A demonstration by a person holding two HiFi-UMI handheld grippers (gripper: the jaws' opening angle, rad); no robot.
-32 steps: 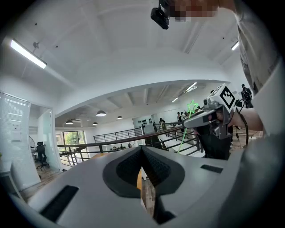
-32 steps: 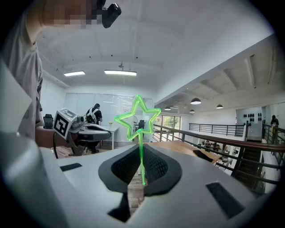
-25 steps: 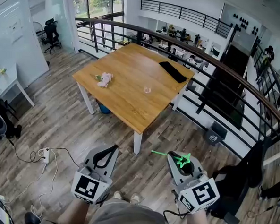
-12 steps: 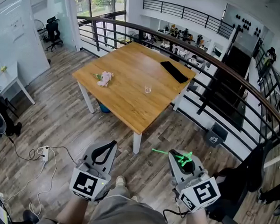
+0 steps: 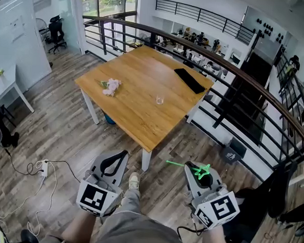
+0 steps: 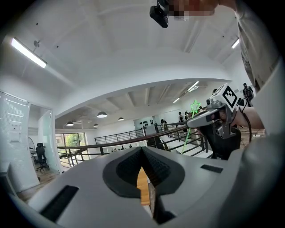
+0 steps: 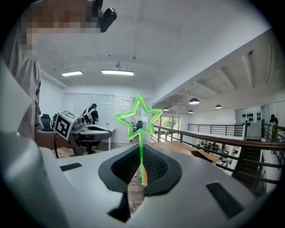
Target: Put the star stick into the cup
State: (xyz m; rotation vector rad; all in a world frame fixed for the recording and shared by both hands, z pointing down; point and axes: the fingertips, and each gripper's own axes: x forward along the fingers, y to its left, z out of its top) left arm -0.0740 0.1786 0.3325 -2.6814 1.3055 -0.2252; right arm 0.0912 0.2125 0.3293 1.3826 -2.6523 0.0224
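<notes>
1. My right gripper (image 7: 141,150) has its fingers pinched narrow on the star stick (image 7: 140,139). The thin green shaft is clamped between the pads and the star stands up above the tips.
2. My left gripper (image 6: 142,150) has its fingers closed together on nothing, and it rides level to the left of the right one.
3. The step in hand looks like the carry. The stick is gripped, but the cup (image 5: 159,99) is well apart from it, far ahead on the surface (image 5: 139,71).
4. Next I judge I must close in on the near right edge of the surface. Then I bring the shaft's free end over the small clear cup and lower it in before I let the fingers open. The cup looks light, so a sideways knock could tip it.
5. The wooden surface also carries a pink flower bunch (image 5: 110,86) to the left and a dark flat item (image 5: 189,79) at its far right corner.
6. Around it lie plank floor (image 5: 64,128), a curved black railing (image 5: 232,69) on the right, and a power strip (image 5: 42,167) with cables on the near left.
</notes>
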